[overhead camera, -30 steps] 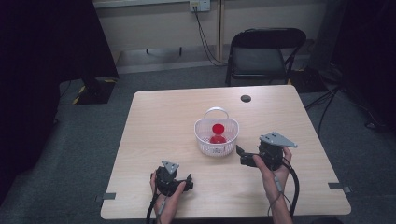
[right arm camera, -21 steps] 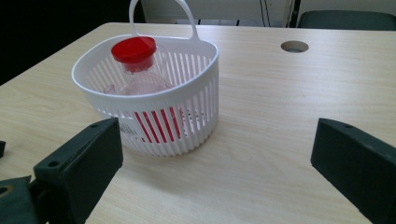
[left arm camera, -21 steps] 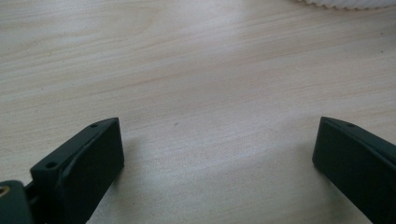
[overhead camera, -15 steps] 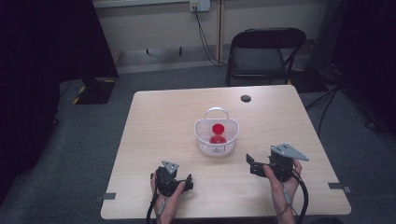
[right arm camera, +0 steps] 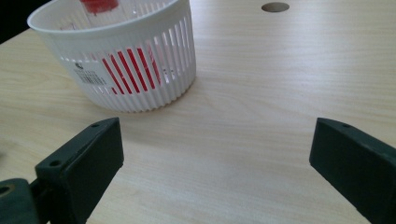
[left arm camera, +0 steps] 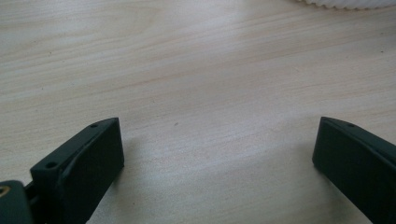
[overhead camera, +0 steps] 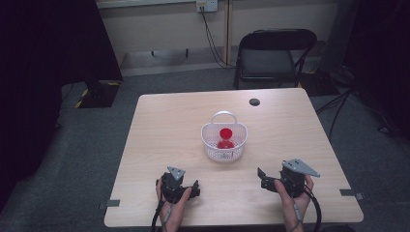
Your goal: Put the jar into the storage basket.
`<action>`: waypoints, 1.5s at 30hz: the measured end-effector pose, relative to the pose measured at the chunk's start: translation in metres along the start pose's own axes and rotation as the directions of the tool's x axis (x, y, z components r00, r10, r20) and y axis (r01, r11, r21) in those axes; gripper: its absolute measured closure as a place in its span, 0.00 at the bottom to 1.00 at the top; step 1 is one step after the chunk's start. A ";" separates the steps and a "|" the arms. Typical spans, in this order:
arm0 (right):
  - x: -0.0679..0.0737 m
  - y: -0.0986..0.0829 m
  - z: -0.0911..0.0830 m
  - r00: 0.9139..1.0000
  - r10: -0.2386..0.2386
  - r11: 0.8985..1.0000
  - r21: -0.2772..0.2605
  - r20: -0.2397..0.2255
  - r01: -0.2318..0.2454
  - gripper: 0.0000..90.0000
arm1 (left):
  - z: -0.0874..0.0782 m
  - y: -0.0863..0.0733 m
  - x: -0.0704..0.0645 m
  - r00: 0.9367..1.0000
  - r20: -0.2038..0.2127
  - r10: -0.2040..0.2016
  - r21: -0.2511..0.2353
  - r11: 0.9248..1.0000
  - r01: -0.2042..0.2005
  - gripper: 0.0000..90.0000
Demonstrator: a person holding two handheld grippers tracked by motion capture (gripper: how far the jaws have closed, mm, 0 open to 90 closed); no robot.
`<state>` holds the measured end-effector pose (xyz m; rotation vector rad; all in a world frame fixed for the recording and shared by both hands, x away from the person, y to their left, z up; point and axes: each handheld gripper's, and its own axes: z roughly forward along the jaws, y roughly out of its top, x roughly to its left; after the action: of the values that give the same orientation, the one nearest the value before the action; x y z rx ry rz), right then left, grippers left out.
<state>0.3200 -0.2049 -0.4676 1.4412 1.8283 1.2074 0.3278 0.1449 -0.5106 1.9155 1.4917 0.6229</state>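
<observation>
The high view looked forward and down from above the near edge of the desk (overhead camera: 159, 125), taking in its whole top and a folding chair (overhead camera: 273, 58) beyond the far edge. The left gripper view sat low and close over bare wood, its upper edge just catching the white basket (left arm camera: 345, 3). The right gripper view, equally low, faced that basket (right arm camera: 116, 56) nearby and the dark hole (right arm camera: 275, 7) near the far edge, both shared with the high view.

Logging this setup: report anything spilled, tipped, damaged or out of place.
Nothing stands out. The white basket sits upright on the table, the red object inside it. Both the left gripper and the right gripper are open, holding nothing.
</observation>
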 end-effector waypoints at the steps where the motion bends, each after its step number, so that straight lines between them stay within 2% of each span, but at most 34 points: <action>1: 0.000 -0.002 0.001 1.000 0.000 1.000 0.007 0.000 0.000 0.02 | 0.000 0.000 0.000 1.000 0.000 0.000 0.000 1.000 0.000 0.02; 14: 0.002 -0.023 0.010 1.000 -0.005 0.998 0.068 0.028 0.003 0.03 | 0.000 0.000 0.000 1.000 0.000 0.000 0.000 1.000 0.000 0.02; 25: 0.004 -0.032 0.020 0.998 -0.017 0.990 0.138 0.053 0.010 0.03 | 0.000 0.000 0.000 1.000 0.000 -0.001 0.000 1.000 0.001 0.02; 30: 0.005 -0.033 0.023 0.997 -0.024 0.986 0.166 0.072 0.012 0.03 | 0.000 0.000 0.000 1.000 0.000 0.000 0.000 1.000 0.000 0.02; 35: 0.005 -0.033 0.027 0.994 -0.022 0.978 0.210 0.105 0.000 0.03 | 0.000 0.000 0.000 1.000 0.000 0.000 0.000 1.000 0.000 0.02; 41: 0.007 -0.033 0.031 0.991 -0.044 0.970 0.243 0.125 0.013 0.03 | 0.000 0.000 0.000 1.000 0.000 0.000 0.000 1.000 0.000 0.02; 45: 0.010 -0.033 0.032 0.987 -0.076 0.965 0.260 0.144 0.036 0.03 | 0.000 0.000 0.000 1.000 0.000 0.000 -0.002 1.000 0.000 0.02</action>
<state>0.3274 -0.1857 -0.5100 1.5617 1.9578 0.8294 0.3278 0.1449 -0.5108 1.9143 1.4907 0.6240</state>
